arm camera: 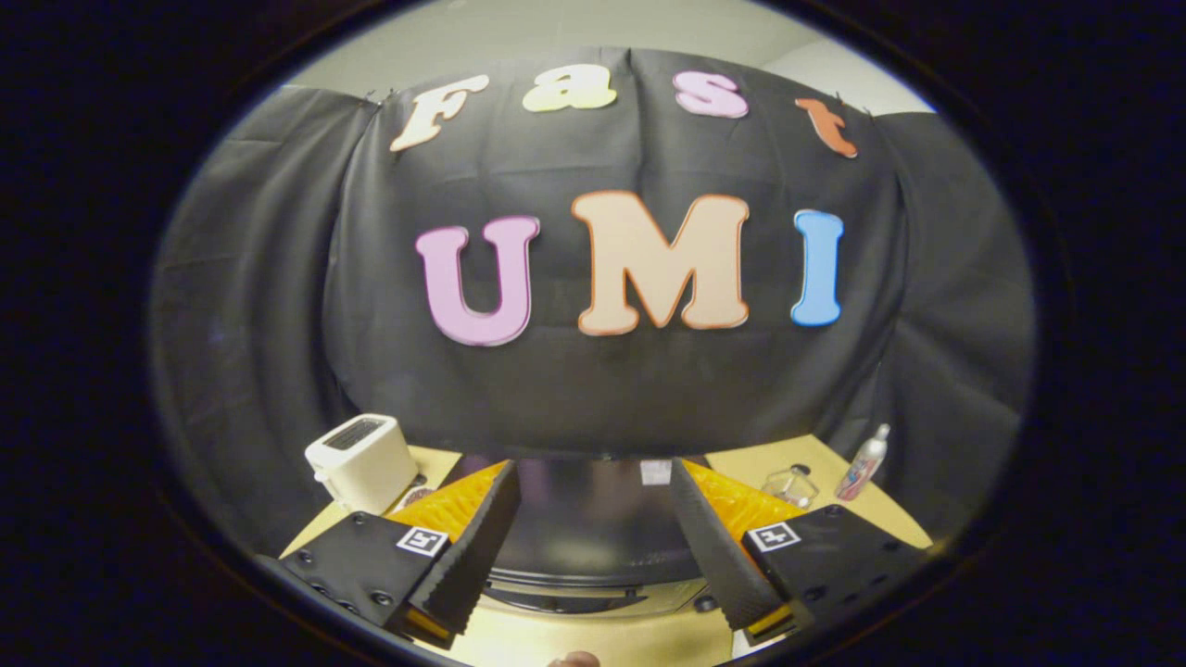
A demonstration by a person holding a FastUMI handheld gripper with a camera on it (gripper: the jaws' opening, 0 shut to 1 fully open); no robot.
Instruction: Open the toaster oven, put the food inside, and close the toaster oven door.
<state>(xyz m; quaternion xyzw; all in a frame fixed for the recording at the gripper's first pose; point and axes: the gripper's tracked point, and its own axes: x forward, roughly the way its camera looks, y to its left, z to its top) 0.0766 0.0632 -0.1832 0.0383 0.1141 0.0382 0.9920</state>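
Fingers stand wide apart holding nothing, with the dark toaster oven between and just beyond them on the table, so approach low, find its door handle (hidden here), then pull steadily.

Tongs spread open, empty, above the toaster oven.

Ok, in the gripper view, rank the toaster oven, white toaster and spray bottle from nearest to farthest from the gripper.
The gripper is open.
1. Toaster oven: between the fingers, just ahead.
2. White toaster: beyond the left finger.
3. Spray bottle: far right, by the booth wall.
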